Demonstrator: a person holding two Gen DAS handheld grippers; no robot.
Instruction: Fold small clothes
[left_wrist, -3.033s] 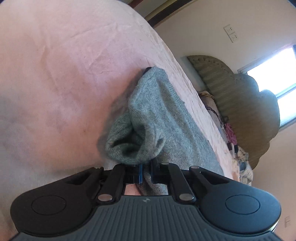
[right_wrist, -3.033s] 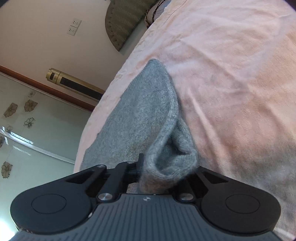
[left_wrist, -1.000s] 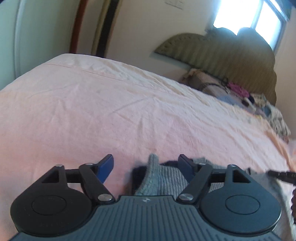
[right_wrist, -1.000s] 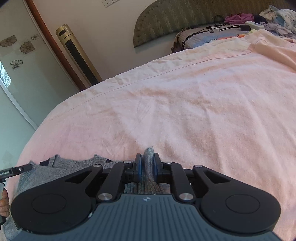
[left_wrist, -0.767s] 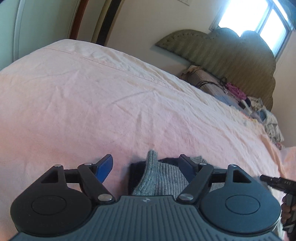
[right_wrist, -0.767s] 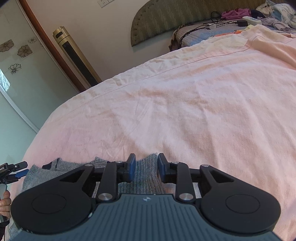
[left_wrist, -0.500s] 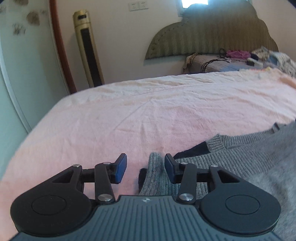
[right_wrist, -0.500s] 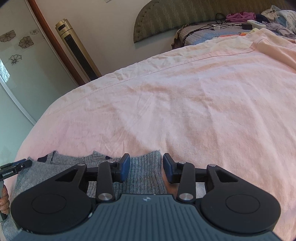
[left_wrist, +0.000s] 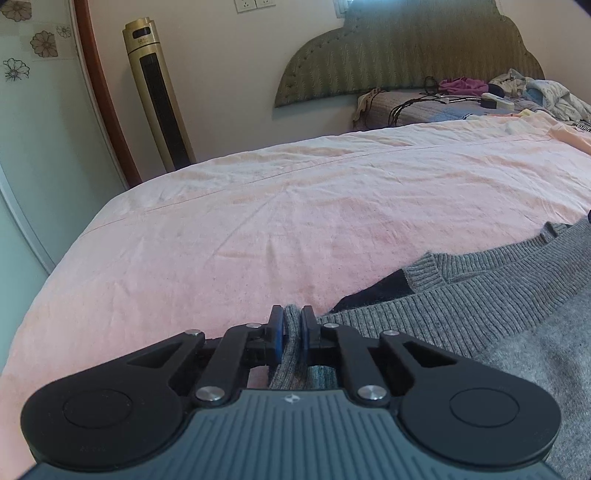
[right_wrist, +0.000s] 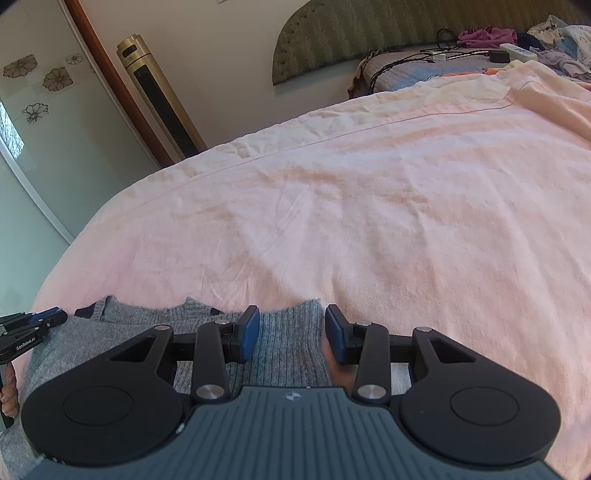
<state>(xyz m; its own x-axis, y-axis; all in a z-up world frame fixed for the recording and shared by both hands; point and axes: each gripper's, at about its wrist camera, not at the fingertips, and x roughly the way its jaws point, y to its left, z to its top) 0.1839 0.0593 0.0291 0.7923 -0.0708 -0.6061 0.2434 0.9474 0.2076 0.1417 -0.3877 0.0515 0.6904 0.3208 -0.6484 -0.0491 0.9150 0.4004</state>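
Care now means lifting only once both grip: left gripper (left_wrist: 292, 332) jaws pinch the grey ribbed-knit sweater's (left_wrist: 480, 306) hem, right gripper (right_wrist: 291, 334) jaws spread astride it on the pink bed sheet (right_wrist: 369, 206).

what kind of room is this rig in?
Most likely a home bedroom: a bed under a pink sheet, a scalloped olive padded headboard, and a gold tower fan standing by the wall.
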